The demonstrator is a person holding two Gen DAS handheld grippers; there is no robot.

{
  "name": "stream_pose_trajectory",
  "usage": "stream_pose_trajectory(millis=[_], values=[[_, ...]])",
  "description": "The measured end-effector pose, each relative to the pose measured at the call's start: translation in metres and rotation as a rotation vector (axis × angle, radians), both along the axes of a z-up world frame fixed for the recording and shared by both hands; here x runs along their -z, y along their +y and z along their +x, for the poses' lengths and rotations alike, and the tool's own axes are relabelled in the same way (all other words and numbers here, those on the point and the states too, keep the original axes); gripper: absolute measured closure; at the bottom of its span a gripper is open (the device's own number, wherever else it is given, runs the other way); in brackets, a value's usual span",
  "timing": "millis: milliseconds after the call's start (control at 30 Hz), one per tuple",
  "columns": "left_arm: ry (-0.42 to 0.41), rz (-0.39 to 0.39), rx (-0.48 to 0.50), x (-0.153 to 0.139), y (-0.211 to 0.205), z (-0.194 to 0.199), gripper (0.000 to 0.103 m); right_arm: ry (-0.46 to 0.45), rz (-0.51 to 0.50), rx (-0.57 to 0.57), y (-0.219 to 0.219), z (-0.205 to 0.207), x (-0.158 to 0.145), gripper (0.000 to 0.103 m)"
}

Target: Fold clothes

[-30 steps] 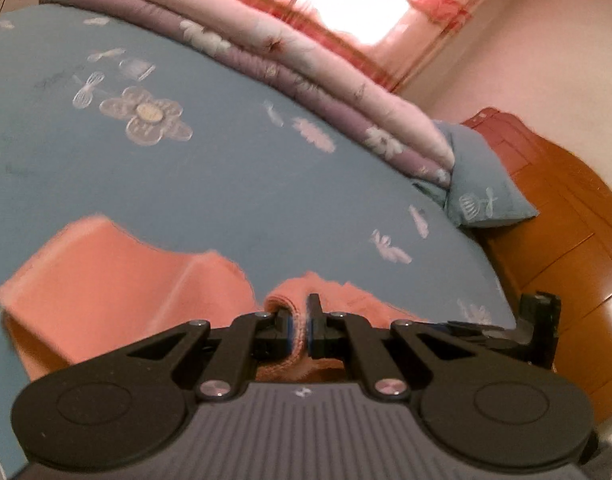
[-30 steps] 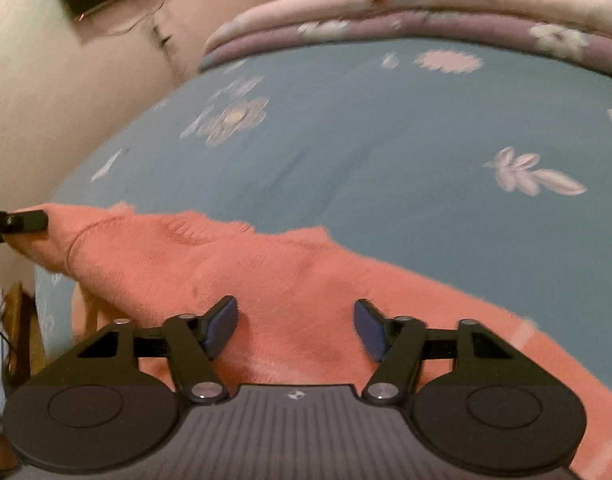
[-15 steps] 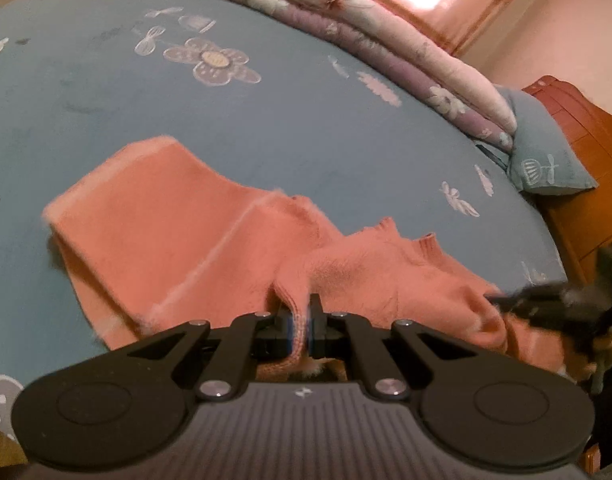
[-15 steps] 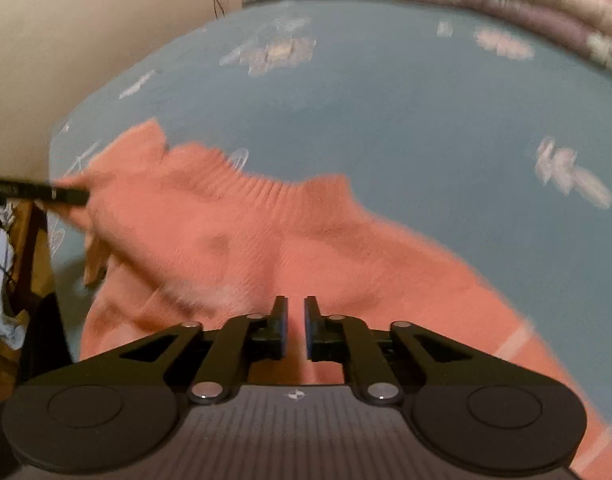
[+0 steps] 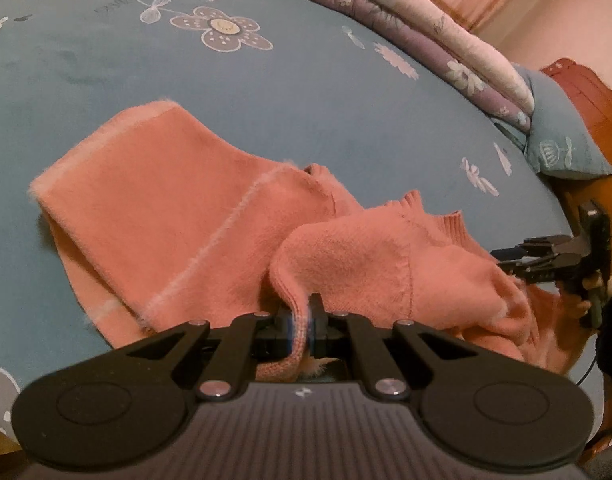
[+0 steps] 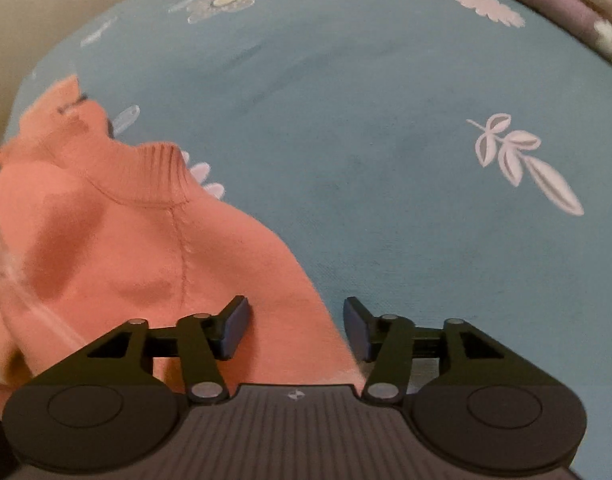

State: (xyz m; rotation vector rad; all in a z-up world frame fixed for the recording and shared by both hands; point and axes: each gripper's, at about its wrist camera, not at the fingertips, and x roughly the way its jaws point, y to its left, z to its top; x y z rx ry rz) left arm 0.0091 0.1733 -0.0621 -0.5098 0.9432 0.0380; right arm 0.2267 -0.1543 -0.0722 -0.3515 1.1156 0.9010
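An orange knitted sweater [image 5: 174, 216] lies crumpled on the blue flowered bedsheet [image 5: 266, 92], one pale-striped part spread flat to the left. My left gripper [image 5: 302, 320] is shut on a ribbed edge of it, which hangs out behind the pads. In the right wrist view the sweater [image 6: 146, 240] fills the lower left, its ribbed collar pointing up. My right gripper [image 6: 296, 326] stands open over the sweater's right edge, and its pads press on nothing. The right gripper [image 5: 496, 259] also shows at the far right of the left wrist view, held by a hand.
A folded pink and purple quilt [image 5: 446, 40] lies along the far side of the bed. A blue pillow [image 5: 558, 140] rests against the wooden headboard [image 5: 590, 92] at the right. Bare sheet [image 6: 386, 120] stretches beyond the sweater.
The left gripper sank with its held edge, and more of the sweater now lies on the bed. The right gripper shut, then opened again, and moved right to the sweater's edge.
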Motion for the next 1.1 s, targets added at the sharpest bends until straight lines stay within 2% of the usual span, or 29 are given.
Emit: stream_pose_trajectory(millis=[33, 100, 267, 367, 500, 567, 600, 633, 667, 733, 833, 1000, 1100], values=[[0.005, 0.002, 0.002, 0.001, -0.001, 0.002, 0.098, 0.01, 0.01, 0.0, -0.001, -0.001, -0.001, 0.089], [0.007, 0.003, 0.001, 0.002, -0.001, 0.003, 0.098, -0.023, 0.012, -0.007, -0.001, -0.009, -0.008, 0.097], [0.004, 0.009, -0.003, 0.002, -0.002, 0.0, 0.098, -0.072, 0.098, -0.061, -0.005, -0.042, -0.045, 0.097], [-0.007, 0.01, -0.01, 0.001, -0.003, -0.003, 0.098, -0.076, 0.118, -0.156, 0.003, -0.086, -0.063, 0.097], [-0.017, 0.016, -0.013, 0.001, -0.004, -0.005, 0.098, -0.141, 0.021, -0.29, 0.018, -0.145, -0.054, 0.094], [-0.019, 0.02, -0.012, 0.001, -0.006, -0.004, 0.098, -0.177, 0.0, -0.288, 0.021, -0.151, -0.053, 0.093], [-0.019, 0.027, -0.01, 0.001, -0.007, -0.003, 0.098, -0.178, 0.003, -0.271, 0.018, -0.148, -0.055, 0.088], [-0.019, 0.034, -0.009, 0.0, -0.007, -0.003, 0.098, -0.186, 0.007, -0.248, 0.014, -0.143, -0.059, 0.077], [-0.02, 0.039, -0.007, -0.001, -0.008, -0.004, 0.098, -0.196, 0.012, -0.224, 0.01, -0.139, -0.063, 0.072], [-0.023, 0.038, -0.007, -0.001, -0.008, -0.004, 0.098, -0.245, 0.028, -0.189, 0.004, -0.136, -0.073, 0.056], [-0.019, 0.029, -0.013, 0.001, -0.007, -0.003, 0.098, -0.256, 0.053, -0.145, -0.001, -0.118, -0.077, 0.054], [-0.007, 0.031, -0.012, 0.002, -0.009, 0.0, 0.098, -0.116, 0.113, -0.1, 0.012, -0.075, -0.048, 0.052], [-0.003, 0.029, -0.006, 0.002, -0.008, 0.002, 0.098, -0.081, 0.114, -0.103, 0.026, -0.065, -0.032, 0.043]])
